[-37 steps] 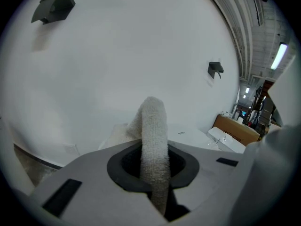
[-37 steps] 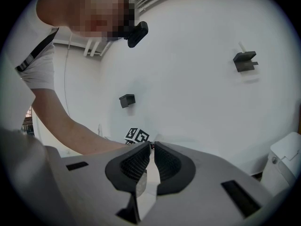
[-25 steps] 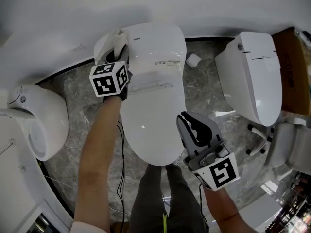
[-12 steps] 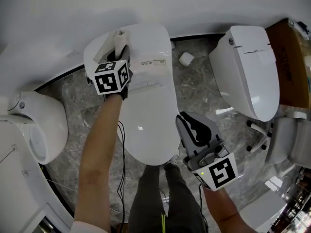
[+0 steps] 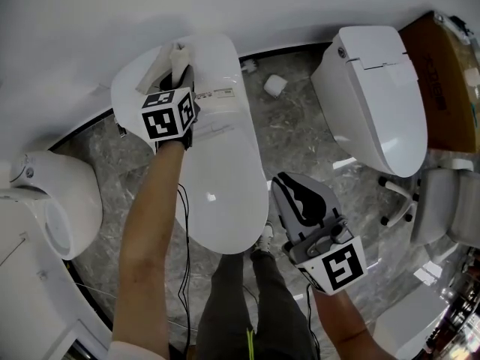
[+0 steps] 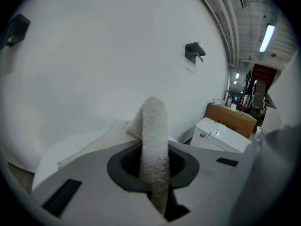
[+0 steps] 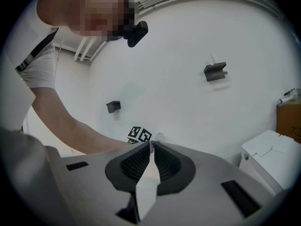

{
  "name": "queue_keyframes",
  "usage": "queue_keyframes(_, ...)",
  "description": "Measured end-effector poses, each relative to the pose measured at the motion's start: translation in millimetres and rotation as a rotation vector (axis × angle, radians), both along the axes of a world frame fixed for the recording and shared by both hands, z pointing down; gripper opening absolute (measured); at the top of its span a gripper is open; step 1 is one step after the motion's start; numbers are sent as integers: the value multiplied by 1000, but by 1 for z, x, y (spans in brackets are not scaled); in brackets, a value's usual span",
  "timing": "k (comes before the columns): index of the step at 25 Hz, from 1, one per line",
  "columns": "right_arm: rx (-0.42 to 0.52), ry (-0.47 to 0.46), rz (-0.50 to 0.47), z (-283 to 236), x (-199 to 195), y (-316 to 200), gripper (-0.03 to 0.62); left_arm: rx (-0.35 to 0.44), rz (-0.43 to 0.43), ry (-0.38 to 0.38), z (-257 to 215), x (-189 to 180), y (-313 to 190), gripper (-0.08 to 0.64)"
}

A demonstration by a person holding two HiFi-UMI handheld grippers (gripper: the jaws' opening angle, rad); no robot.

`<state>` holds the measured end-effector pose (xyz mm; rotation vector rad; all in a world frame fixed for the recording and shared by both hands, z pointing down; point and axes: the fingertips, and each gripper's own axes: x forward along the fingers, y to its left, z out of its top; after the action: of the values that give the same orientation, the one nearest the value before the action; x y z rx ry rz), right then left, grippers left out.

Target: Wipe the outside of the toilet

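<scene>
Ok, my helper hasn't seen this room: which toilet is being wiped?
Start at the curved white wall. The middle toilet in front of it is the one. It alone has the left gripper holding a cloth at its back end.

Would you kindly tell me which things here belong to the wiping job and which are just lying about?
For the job:
- toilet
- cloth, clamped in the left gripper at the toilet's back
- right gripper, shut and empty

Lying about:
- paper roll on the floor
- box
- right toilet
- left toilet
</scene>
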<state>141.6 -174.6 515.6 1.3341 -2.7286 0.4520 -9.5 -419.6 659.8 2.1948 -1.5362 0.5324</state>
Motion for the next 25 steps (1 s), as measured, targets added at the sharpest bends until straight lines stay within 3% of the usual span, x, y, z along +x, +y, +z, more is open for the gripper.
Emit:
queue_keyframes(10, -8, -4, 50, 6, 47, 6, 54, -18, 81, -28, 9, 62, 0, 54)
queue_keyframes(18, -20, 6, 72, 12, 69, 13, 54, -4, 118, -106, 18, 92, -1, 54)
queue_keyframes(25, -25, 16, 90, 15, 85, 21, 54, -44, 179, -54, 27, 129, 3, 55)
